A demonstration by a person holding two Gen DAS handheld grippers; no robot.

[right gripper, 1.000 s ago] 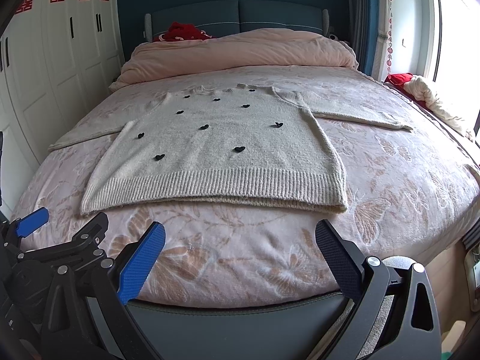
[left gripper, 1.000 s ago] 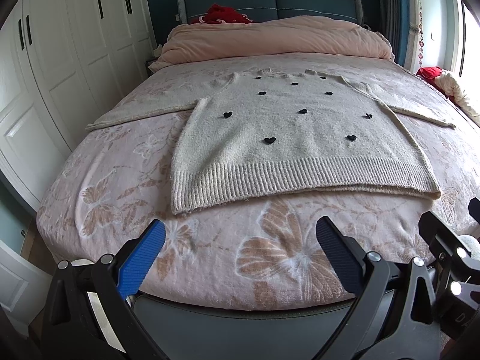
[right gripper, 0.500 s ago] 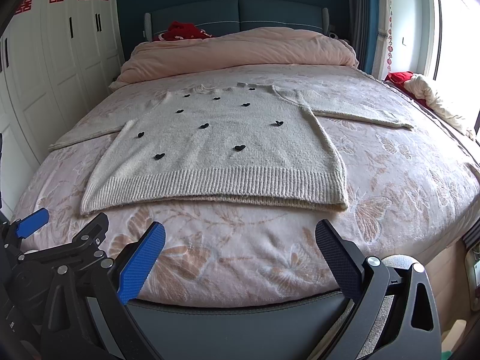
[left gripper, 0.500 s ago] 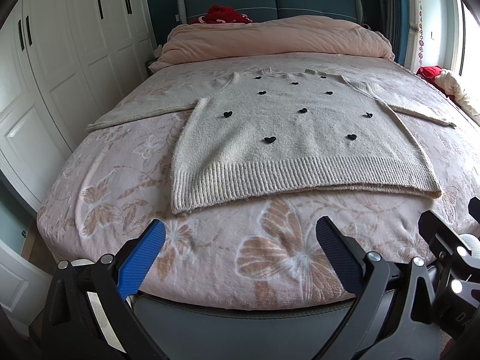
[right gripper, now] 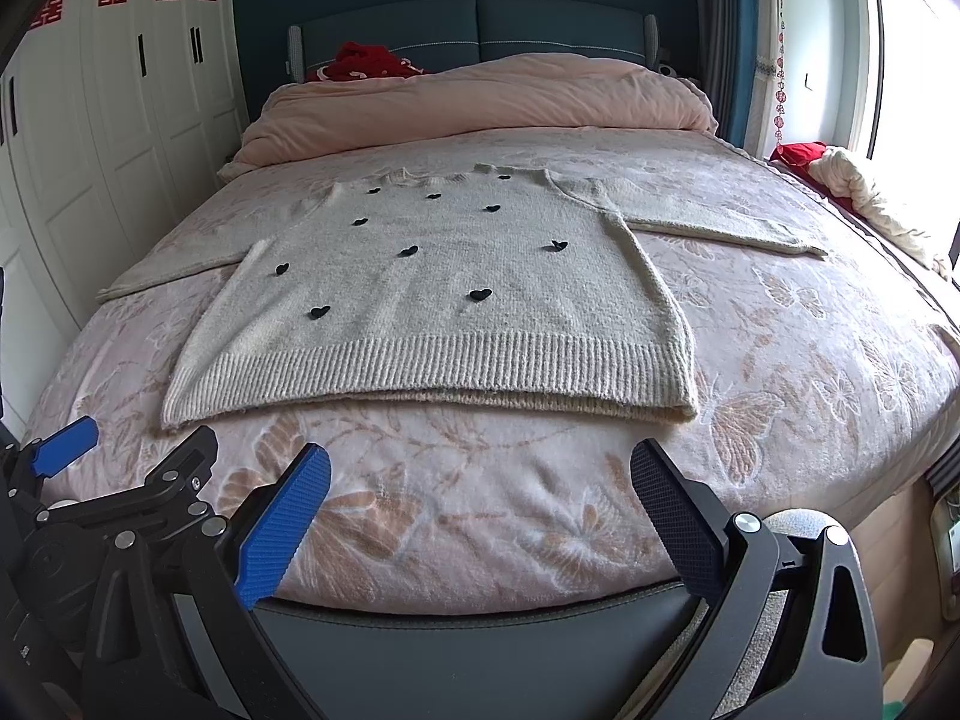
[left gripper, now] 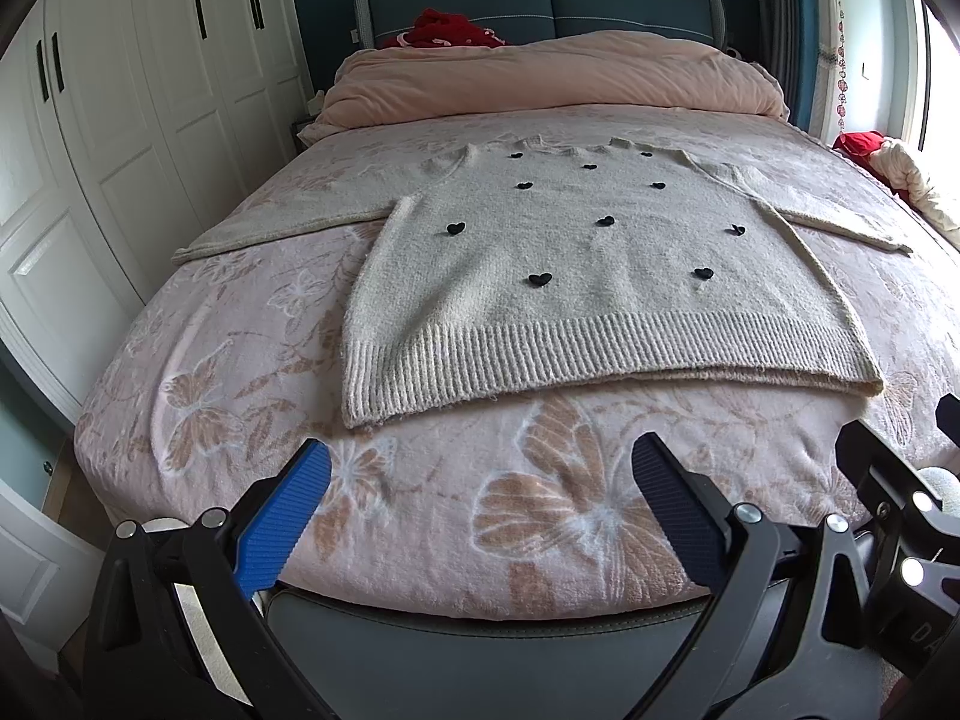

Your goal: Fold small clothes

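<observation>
A wide bed (left gripper: pixel 198 420) under a pink butterfly-print blanket is filling both views, with a white wardrobe (left gripper: pixel 120 120) standing along its left side and a dark blue headboard (left gripper: pixel 540 0) rising at the far end. A pale pink duvet (left gripper: pixel 552 84) is lying bunched across the head of the bed, and something red (left gripper: pixel 447 27) is peeking out behind it. A cream sweater (left gripper: pixel 570 276) dotted with small black hearts is lying flat on the blanket, front up, its ribbed hem facing the foot of the bed and both sleeves stretching out sideways. On the far right, cream and red bedding (right gripper: pixel 864 192) is sitting in a heap by the window. The left gripper (left gripper: pixel 480 504) is hovering over the foot of the bed, near the hem but not touching it, its blue-padded fingers (left gripper: pixel 282 522) standing wide apart and holding nothing. The right gripper (right gripper: pixel 480 504) is hovering just beside it at the same edge, its fingers (right gripper: pixel 282 528) likewise spread wide and empty, apart from the sweater.
</observation>
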